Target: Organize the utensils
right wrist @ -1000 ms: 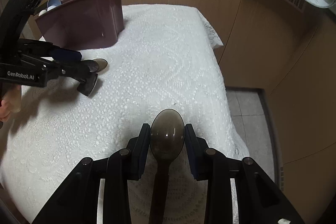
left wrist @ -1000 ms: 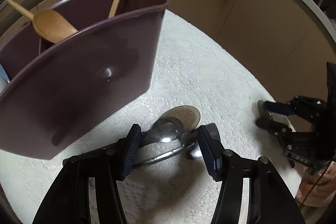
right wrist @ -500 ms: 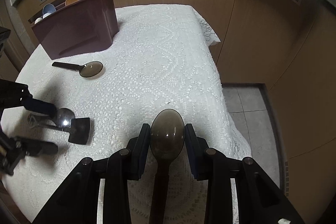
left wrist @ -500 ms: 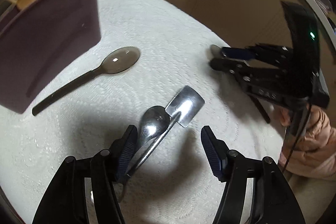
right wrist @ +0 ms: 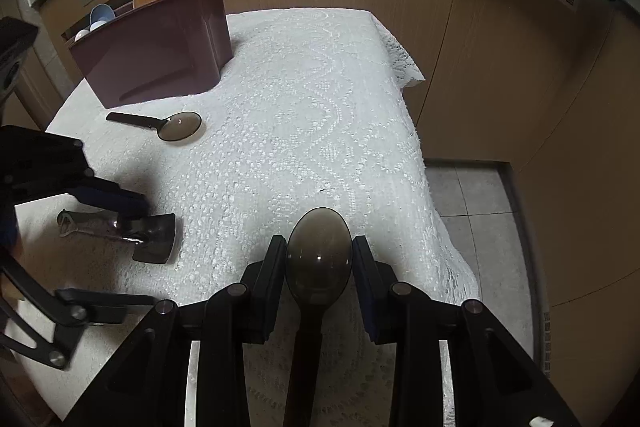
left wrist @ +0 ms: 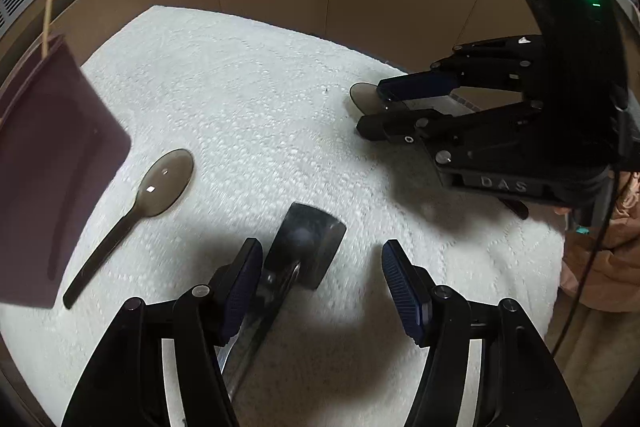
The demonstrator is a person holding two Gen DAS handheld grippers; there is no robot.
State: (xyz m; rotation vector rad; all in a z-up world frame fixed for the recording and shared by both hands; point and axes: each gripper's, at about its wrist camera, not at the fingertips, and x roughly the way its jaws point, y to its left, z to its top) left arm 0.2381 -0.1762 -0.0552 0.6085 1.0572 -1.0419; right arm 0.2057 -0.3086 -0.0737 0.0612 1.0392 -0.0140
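My right gripper [right wrist: 319,259] is shut on the bowl of a brown see-through spoon [right wrist: 319,251], held over the table's near edge; it also shows in the left wrist view as the right gripper [left wrist: 376,111]. My left gripper [left wrist: 322,291] is open. A dark metal flat-bladed utensil [left wrist: 304,239] and a metal spoon under it lie on the cloth beside its left finger, well apart from the right one. In the right wrist view the left gripper [right wrist: 138,253] straddles that metal pair [right wrist: 156,239]. A second brown spoon [left wrist: 160,183] lies near the maroon utensil holder [left wrist: 48,167].
The holder [right wrist: 160,43] stands at the table's back left with wooden and pale spoons in it. A white lace cloth [right wrist: 312,99] covers the table. Wooden panels rise behind and to the right, and tiled floor [right wrist: 472,195] lies past the right edge.
My left gripper has swung away from the holder toward the table's near left, bringing the metal spoon and flat utensil along, and its jaws stand wider. The right gripper has not moved.
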